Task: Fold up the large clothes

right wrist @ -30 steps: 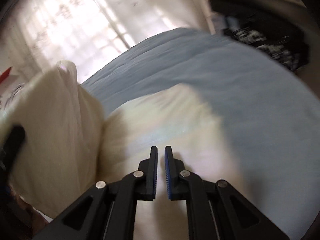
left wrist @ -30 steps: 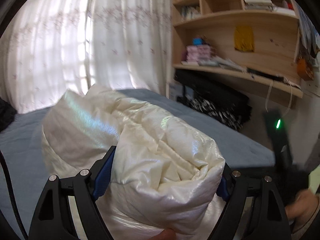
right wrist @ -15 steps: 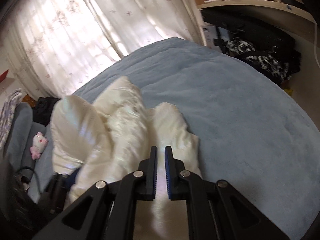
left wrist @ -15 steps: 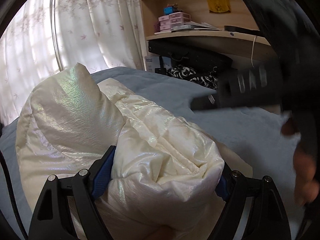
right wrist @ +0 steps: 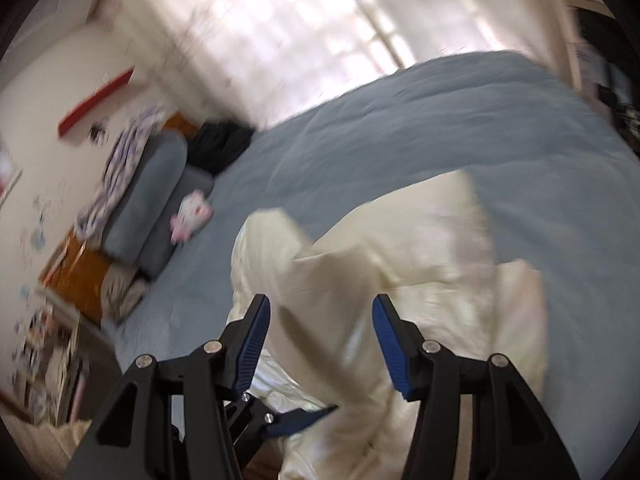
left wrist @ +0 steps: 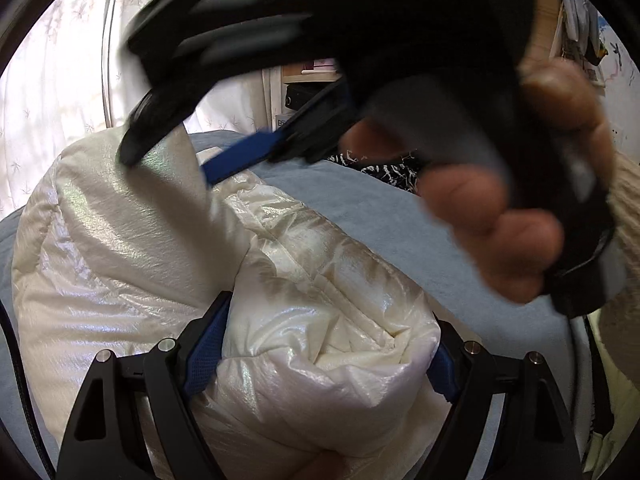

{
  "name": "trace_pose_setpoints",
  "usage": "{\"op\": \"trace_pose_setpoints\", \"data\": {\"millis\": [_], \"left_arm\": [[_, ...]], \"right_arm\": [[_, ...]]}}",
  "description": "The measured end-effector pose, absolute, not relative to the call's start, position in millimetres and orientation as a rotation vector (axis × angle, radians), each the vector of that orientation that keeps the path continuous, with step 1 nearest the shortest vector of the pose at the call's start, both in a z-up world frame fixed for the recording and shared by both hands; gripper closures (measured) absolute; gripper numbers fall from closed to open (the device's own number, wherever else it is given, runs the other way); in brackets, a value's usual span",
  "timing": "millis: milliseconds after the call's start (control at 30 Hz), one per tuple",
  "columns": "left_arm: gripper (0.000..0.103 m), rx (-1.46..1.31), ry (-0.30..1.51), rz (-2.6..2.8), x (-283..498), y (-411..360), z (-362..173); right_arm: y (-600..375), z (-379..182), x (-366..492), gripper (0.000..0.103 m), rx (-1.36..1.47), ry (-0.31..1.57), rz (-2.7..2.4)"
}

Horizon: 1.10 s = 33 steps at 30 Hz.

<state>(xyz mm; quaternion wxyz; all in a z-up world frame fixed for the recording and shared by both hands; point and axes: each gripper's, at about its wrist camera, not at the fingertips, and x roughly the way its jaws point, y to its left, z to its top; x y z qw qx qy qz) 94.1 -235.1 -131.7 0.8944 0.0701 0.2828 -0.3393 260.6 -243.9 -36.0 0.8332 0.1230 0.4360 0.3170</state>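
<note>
1. My left gripper (left wrist: 320,356) had its jaws set wide and clamped on a thick rolled bundle of the cream puffer jacket (left wrist: 304,320); both blue pads pressed into the fabric.
2. The rest of the jacket bulged up ahead and to the left of those jaws, lying on the blue bed (left wrist: 380,220).
3. My right gripper (right wrist: 320,332) had its jaws opening, roughly halfway apart. Nothing was pinched between the pads; the jacket (right wrist: 400,280) lay beyond and below them, with a raised fold lined up with the gap.
4. In the left wrist view the right gripper (left wrist: 224,92) crossed above and ahead of my left jaws, blurred, with my right hand (left wrist: 500,216) wrapped round its handle at upper right.
5. In the right wrist view the left gripper's (right wrist: 280,420) blue tip showed below and just behind my right jaws, against the jacket.
6. A grey pillow (right wrist: 152,200) and a pink-and-white plush toy (right wrist: 190,218) sat well left of my right jaws.
</note>
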Motion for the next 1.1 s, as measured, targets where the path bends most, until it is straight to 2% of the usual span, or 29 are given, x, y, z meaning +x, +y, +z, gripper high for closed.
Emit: {"op": "trace_pose_setpoints", "data": {"millis": [100, 167, 267, 367, 500, 600, 933, 1100], "left_arm": [[0.021, 0.143, 0.599, -0.712, 85.6, -220.5, -127.6], [0.021, 0.138, 0.612, -0.736, 78.2, -209.9, -120.8], [0.021, 0.105, 0.654, -0.775, 70.1, -186.6, -105.3], [0.021, 0.007, 0.653, -0.706, 80.2, -145.4, -83.0], [0.02, -0.081, 0.675, -0.435, 121.7, -97.3, -69.3], [0.021, -0.111, 0.746, -0.314, 160.0, -89.3, -77.3], [0.02, 0.047, 0.83, -0.306, 177.4, -152.6, -112.0], [0.013, 0.128, 0.823, -0.293, 164.0, -174.9, -123.5]], "right_arm": [[-229.9, -48.1, 266.2, 0.051, 0.186, 0.927, 0.631], [-231.9, -53.1, 267.5, 0.072, 0.195, 0.931, 0.615], [-238.5, -50.5, 259.1, 0.084, 0.171, 0.889, 0.582], [-250.4, -42.4, 243.4, 0.088, 0.14, 0.85, 0.511], [-280.5, -38.7, 225.8, 0.089, 0.16, 0.813, 0.423], [-302.0, -51.9, 222.9, 0.089, 0.217, 0.825, 0.352], [-344.7, -127.0, 219.3, 0.086, 0.463, 0.808, 0.233], [-349.8, -152.4, 204.2, 0.085, 0.525, 0.756, 0.229]]}}
